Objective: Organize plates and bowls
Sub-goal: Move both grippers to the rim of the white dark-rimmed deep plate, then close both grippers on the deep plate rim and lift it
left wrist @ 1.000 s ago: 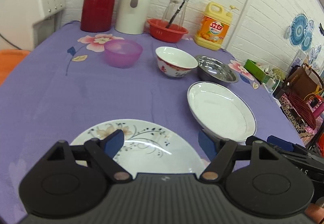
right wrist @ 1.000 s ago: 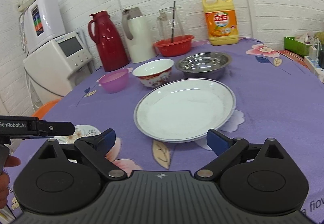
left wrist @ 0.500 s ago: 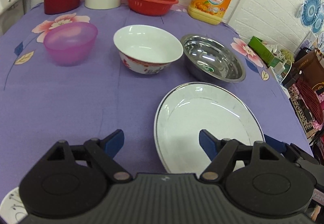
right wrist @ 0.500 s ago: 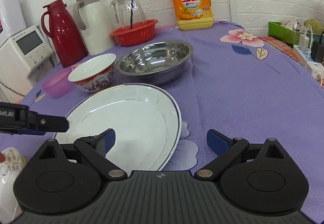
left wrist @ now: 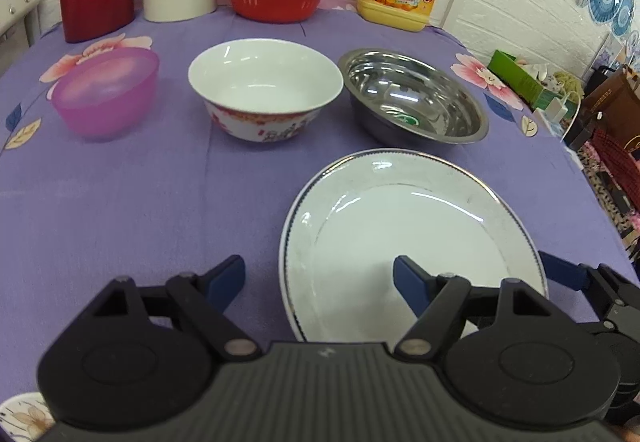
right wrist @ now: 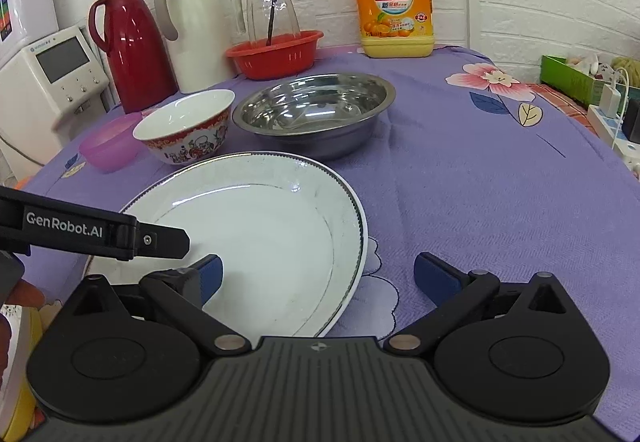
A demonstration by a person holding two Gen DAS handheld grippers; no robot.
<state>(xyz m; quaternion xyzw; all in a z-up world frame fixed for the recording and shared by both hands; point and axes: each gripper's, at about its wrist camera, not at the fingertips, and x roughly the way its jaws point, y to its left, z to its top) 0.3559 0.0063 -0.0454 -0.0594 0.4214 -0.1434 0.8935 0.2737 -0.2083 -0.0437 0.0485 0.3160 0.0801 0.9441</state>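
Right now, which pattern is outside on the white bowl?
Red band with small colourful figures on the white bowl; clearest in the right wrist view.

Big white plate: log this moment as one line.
left gripper: open, straddling plate's left rim | right gripper: open, straddling right rim | big white plate: flat on tablecloth, ungrasped

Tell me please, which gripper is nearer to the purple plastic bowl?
Left. The left gripper straddles the white plate's left rim, on the purple bowl's side. The right gripper straddles the plate's opposite rim, farther from the bowl.
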